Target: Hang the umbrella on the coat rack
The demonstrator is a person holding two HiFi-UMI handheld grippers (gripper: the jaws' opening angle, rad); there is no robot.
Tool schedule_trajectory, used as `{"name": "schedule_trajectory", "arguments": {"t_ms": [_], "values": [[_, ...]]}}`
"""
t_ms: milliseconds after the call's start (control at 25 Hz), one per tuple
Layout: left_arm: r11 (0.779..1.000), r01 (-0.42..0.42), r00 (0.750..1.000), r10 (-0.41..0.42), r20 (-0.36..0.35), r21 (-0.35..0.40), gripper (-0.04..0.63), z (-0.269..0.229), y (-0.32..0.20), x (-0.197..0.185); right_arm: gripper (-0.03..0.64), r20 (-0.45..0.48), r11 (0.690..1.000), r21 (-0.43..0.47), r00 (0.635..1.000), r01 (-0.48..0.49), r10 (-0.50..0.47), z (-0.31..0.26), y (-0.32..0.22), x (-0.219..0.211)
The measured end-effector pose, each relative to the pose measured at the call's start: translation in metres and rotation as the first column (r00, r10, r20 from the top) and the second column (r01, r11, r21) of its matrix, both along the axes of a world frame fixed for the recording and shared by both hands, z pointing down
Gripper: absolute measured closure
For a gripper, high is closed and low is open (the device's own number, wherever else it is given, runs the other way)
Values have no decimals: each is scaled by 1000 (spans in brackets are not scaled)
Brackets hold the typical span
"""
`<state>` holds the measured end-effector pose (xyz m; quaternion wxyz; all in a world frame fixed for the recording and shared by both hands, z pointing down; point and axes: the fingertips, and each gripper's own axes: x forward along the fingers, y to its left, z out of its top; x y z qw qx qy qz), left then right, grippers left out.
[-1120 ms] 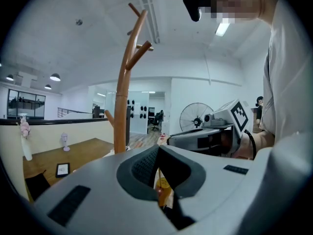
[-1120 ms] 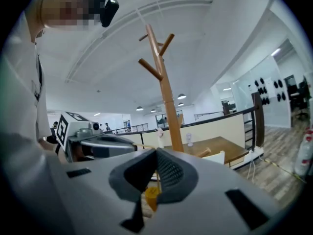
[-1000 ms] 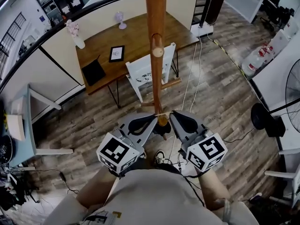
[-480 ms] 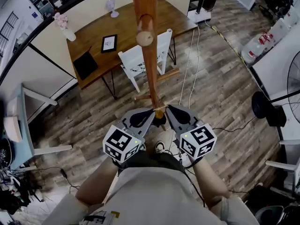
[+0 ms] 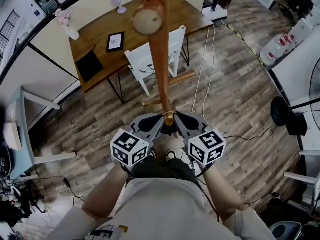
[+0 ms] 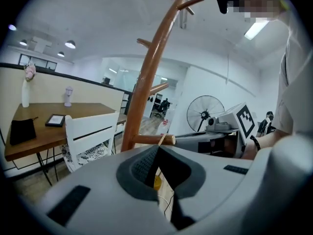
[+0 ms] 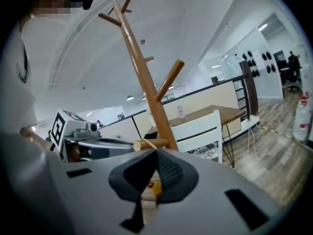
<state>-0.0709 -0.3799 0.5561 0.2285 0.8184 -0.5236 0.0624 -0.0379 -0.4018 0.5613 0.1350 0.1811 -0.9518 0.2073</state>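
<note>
Currently held: umbrella cord (image 6: 160, 140), pinched shut by left gripper (image 5: 161, 119) and right gripper (image 5: 177, 119).
Handling: probably limp, thin, slippery; grip close to peg.
Peg (image 6: 146, 140): just beyond both tips.

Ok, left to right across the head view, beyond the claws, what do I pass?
Flower vase, black item, picture frame, coat rack pole, black fan base.

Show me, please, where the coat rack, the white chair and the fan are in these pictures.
coat rack (image 5: 161, 69): head view, on its wooden trunk.
white chair (image 6: 90, 121): left gripper view, on the backrest's top rail.
fan (image 6: 205, 112): left gripper view, on its hub.
</note>
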Motion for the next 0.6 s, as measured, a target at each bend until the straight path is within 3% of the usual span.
{"name": "schedule_trajectory", "arguments": {"t_ms": [600], "values": [[993,101,995,-102,-20,-62,595,37,-45,-23,611,-27,999,-14,999,40,-40,38,-30,-33]]}}
